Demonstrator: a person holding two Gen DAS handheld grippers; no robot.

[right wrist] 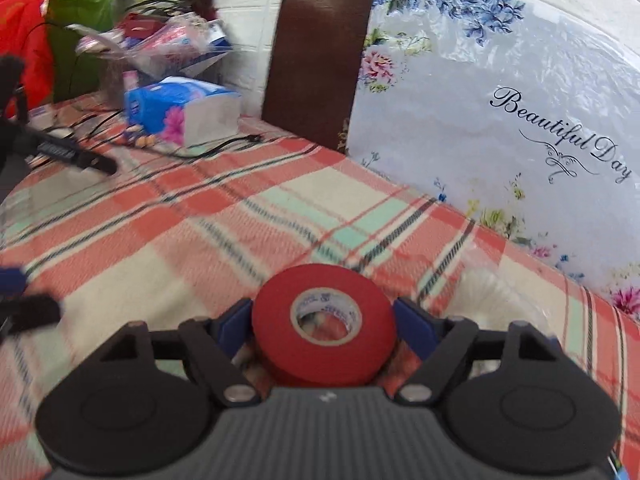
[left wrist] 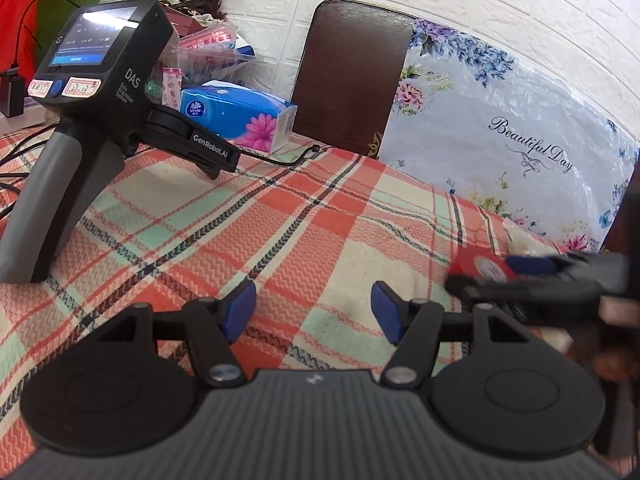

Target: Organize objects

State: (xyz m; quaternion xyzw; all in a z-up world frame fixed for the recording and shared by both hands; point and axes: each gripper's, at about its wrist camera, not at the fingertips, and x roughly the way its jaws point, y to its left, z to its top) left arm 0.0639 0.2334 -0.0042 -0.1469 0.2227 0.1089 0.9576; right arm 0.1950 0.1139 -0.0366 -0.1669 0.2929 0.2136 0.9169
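Observation:
A red tape roll [right wrist: 324, 324] lies flat between the blue pads [right wrist: 240, 314] of my right gripper [right wrist: 324, 320], which touch it on both sides, so the gripper is shut on it just above the plaid tablecloth [right wrist: 200, 240]. In the left wrist view the same roll [left wrist: 466, 266] and right gripper [left wrist: 492, 276] show blurred at the right edge. My left gripper [left wrist: 314, 312] hangs open over the cloth with nothing between its blue pads. Its blurred fingers [right wrist: 30, 314] reach into the right wrist view at the far left.
A spare handheld gripper device [left wrist: 80, 120] stands on the table at the left, with a black cable [left wrist: 280, 158] behind it. Beyond are a blue tissue pack [left wrist: 240, 120] and a clear box of small items [left wrist: 212, 48]. A dark chair back [left wrist: 348, 80] and a floral plastic bag [left wrist: 500, 120] border the far edge.

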